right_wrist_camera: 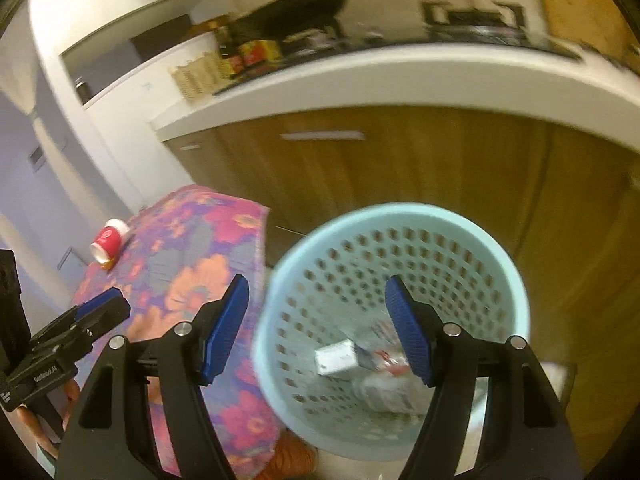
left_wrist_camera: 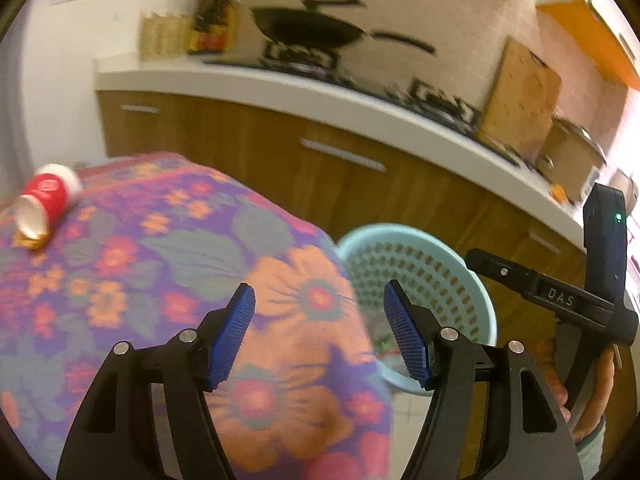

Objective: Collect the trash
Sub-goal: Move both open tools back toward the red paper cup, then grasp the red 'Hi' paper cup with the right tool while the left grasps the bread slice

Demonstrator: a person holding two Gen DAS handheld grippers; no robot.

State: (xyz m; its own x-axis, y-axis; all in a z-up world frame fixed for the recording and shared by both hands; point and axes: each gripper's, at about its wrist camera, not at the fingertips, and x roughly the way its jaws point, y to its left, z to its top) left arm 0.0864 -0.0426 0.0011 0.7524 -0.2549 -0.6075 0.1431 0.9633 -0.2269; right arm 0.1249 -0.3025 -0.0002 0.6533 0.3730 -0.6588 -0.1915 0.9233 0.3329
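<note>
A red paper cup [left_wrist_camera: 48,200] lies on its side at the far left of the floral tablecloth [left_wrist_camera: 168,264], with brown crumbs at its mouth. It also shows in the right wrist view [right_wrist_camera: 108,240]. A pale blue perforated bin [right_wrist_camera: 400,312] stands on the floor beside the table, holding a white box [right_wrist_camera: 336,356] and crumpled wrappers. My left gripper [left_wrist_camera: 318,332] is open and empty above the table's right edge. My right gripper [right_wrist_camera: 316,328] is open and empty above the bin's rim. The bin shows in the left wrist view [left_wrist_camera: 420,280] too.
A kitchen counter [left_wrist_camera: 320,92] with wooden cabinets runs behind, bearing a wok [left_wrist_camera: 312,28], a stove, jars and a cutting board [left_wrist_camera: 520,96]. The right gripper's body [left_wrist_camera: 560,300] shows at the right of the left wrist view.
</note>
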